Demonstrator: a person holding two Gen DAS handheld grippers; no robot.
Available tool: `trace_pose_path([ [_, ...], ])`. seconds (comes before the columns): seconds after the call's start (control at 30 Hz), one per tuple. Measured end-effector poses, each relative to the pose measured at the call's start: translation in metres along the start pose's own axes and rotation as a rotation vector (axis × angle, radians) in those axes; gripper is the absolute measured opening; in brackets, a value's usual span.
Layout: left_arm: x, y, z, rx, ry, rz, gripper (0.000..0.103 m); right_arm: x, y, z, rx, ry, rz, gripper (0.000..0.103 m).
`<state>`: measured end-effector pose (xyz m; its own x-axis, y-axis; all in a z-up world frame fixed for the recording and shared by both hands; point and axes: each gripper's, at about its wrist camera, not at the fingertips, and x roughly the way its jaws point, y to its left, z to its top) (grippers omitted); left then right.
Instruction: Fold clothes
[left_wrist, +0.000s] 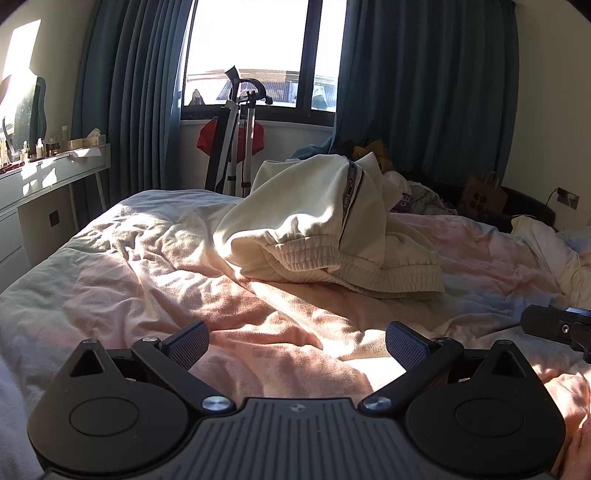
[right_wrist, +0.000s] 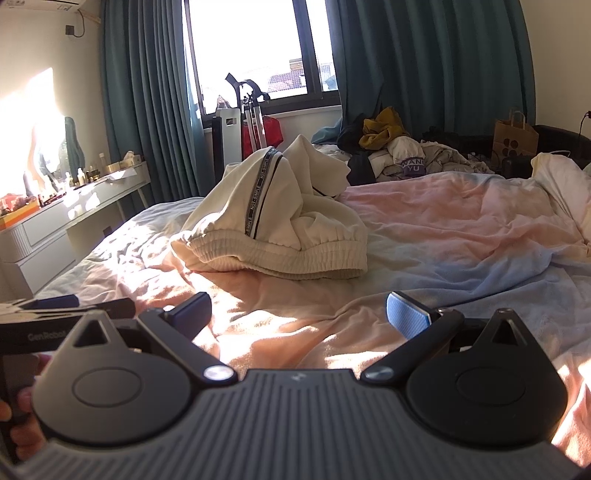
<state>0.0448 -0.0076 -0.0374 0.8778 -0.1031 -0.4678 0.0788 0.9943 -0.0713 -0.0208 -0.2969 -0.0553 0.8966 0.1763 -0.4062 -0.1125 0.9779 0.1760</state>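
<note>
A cream sweatshirt-like garment (left_wrist: 325, 225) with a ribbed hem and a black-and-white lettered stripe lies crumpled in a heap on the bed; it also shows in the right wrist view (right_wrist: 280, 221). My left gripper (left_wrist: 295, 345) is open and empty, low over the pink bedsheet (left_wrist: 258, 314), well short of the garment. My right gripper (right_wrist: 301, 317) is open and empty, also short of the garment, over the bedsheet (right_wrist: 424, 236). The right gripper's tip (left_wrist: 557, 326) shows at the right edge of the left wrist view. The left gripper's body (right_wrist: 55, 314) shows at the left of the right wrist view.
A pile of other clothes (right_wrist: 399, 151) lies at the far side of the bed. A white dresser (left_wrist: 48, 181) with bottles stands left. A folded stand and red item (left_wrist: 236, 136) are under the window. A paper bag (right_wrist: 515, 136) and a pillow (right_wrist: 561, 177) are at the right.
</note>
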Motion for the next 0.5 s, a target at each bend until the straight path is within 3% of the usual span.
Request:
trace_pose_path([
  [0.5, 0.133, 0.005, 0.028, -0.133, -0.002, -0.061, 0.09, 0.013, -0.021, -0.005, 0.082, 0.061, 0.099, 0.103],
])
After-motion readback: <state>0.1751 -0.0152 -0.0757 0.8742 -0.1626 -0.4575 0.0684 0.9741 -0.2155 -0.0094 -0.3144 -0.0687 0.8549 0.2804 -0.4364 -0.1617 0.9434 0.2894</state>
